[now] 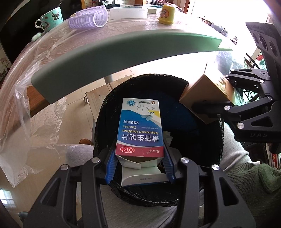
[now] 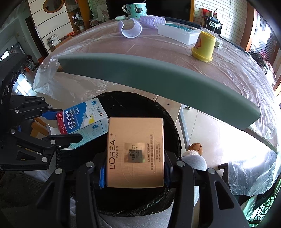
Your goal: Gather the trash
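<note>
My left gripper (image 1: pixel 139 154) is shut on a blue and white Naproxen tablet box (image 1: pixel 140 126), holding it over the black-lined trash bin (image 1: pixel 207 138). My right gripper (image 2: pixel 135 168) is shut on a tan L'Oréal cream box (image 2: pixel 135 152), also over the bin (image 2: pixel 123 105). In the left wrist view the right gripper (image 1: pixel 216 107) holds the tan box (image 1: pixel 205 94) at the bin's right rim. In the right wrist view the left gripper (image 2: pixel 65 124) holds the tablet box (image 2: pixel 82 121) at the bin's left.
The table edge (image 1: pixel 105 57) covered in clear plastic sheet (image 1: pixel 26 108) runs just above the bin. On the table stand a teal mug (image 1: pixel 51 19), purple hair rollers (image 1: pixel 87 17), a white case (image 1: pixel 128 12) and an upturned yellow cup (image 1: pixel 166 14). Tiled floor lies beneath.
</note>
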Motion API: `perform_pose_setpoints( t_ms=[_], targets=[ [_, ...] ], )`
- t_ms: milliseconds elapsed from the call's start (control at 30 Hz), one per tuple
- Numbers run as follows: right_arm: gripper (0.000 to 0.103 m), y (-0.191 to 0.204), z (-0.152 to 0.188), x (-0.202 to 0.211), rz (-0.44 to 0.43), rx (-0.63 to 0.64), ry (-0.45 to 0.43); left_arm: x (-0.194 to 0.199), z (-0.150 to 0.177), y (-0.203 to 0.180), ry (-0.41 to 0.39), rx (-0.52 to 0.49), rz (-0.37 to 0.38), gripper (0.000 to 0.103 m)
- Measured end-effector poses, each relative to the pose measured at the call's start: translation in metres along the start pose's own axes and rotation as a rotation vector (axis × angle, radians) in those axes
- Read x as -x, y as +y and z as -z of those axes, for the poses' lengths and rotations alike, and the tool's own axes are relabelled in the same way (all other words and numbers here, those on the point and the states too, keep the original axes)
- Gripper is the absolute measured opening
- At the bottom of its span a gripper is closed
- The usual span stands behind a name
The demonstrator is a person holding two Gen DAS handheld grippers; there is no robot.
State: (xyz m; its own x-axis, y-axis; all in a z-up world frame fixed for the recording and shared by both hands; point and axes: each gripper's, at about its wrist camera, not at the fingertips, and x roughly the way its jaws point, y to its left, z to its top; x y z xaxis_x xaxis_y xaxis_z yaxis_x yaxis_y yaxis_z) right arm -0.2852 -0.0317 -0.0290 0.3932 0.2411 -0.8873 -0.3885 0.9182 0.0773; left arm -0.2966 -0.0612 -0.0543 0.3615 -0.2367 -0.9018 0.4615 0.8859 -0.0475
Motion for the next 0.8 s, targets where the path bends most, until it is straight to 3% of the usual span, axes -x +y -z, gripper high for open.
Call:
perform_pose_setpoints(
  t_ms=[800],
  targets=[
    [0.047,-0.002,-0.004,-0.025,0.025,-0.005,0.048,-0.025,-0.003,-0.003,0.039,-0.014,-0.018,0.047]
  ],
)
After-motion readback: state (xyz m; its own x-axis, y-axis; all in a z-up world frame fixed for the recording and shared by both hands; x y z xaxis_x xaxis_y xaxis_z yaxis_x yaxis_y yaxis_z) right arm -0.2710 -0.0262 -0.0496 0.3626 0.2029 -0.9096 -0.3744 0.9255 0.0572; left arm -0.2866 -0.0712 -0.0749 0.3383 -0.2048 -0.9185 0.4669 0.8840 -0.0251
